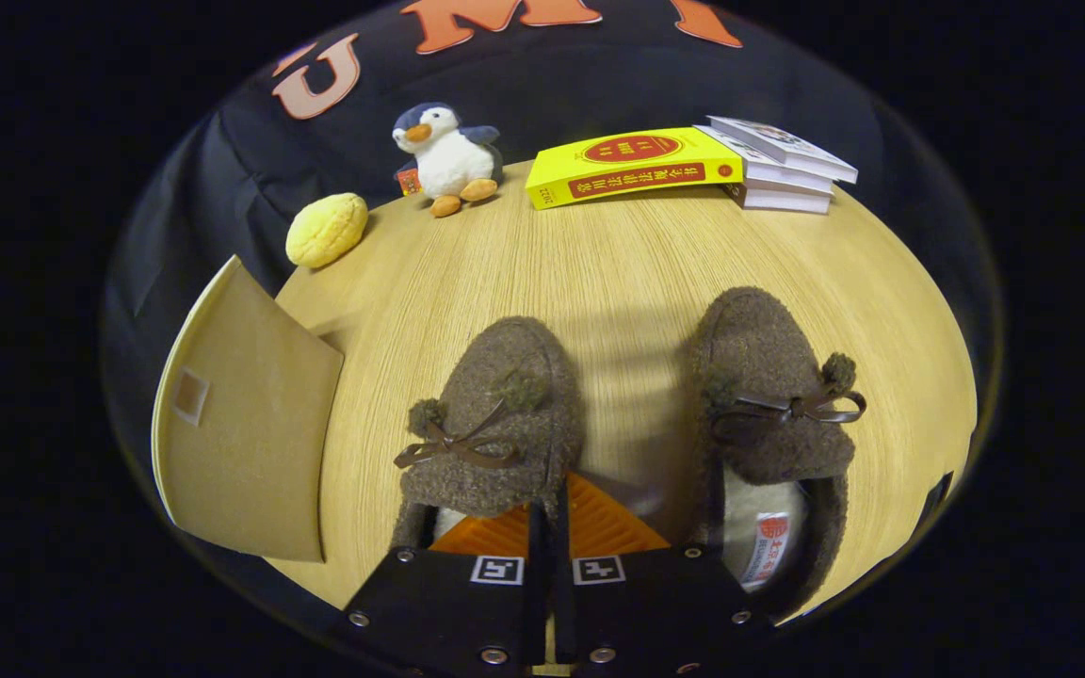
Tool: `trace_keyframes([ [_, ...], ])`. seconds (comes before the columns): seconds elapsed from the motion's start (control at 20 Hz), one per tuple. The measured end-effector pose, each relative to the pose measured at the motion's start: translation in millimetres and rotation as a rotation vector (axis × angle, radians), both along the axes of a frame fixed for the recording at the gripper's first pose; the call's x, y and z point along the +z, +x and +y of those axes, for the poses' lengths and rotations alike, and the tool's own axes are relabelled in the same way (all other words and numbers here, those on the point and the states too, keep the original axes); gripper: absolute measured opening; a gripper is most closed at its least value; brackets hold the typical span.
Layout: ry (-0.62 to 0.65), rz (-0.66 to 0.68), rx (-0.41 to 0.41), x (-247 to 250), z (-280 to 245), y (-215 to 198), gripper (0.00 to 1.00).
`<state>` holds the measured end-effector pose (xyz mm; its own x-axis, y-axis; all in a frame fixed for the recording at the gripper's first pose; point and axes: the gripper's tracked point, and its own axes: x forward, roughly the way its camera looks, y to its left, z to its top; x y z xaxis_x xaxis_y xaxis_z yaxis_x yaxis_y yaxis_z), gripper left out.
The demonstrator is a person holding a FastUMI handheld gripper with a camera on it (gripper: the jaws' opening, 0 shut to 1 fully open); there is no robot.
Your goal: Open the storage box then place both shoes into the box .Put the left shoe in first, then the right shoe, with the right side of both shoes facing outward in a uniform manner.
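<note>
Gripper (pixel 552 513): narrowed to a slit, pinching the inner collar wall of the left shoe (pixel 495 424).
Right shoe (pixel 773 405): just beside, toward the tabletop's right edge.
Box flap (pixel 241 424): at the left edge.
Tabletop (pixel 627 273): pale wood; books (pixel 684 165), penguin (pixel 444 155), bun (pixel 326 229) along the far edge.

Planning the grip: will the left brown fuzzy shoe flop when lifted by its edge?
Probably: the left shoe looks soft and fleecy, so its edge may fold. It likely is light. The gripper, fingers nearly together on its edge, should not slip on the fuzzy fabric.
</note>
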<state>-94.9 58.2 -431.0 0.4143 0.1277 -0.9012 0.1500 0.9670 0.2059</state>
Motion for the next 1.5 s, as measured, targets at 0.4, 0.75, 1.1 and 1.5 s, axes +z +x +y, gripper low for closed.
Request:
trace_keyframes([
  [0.4,0.013,-0.027,0.022,54,26,20,0.04],
  [0.75,0.06,-0.085,0.005,127,61,47,0.04],
  [1.1,0.112,-0.165,0.012,181,116,65,0.04],
  [1.5,0.147,-0.131,0.109,178,218,68,0.04],
])
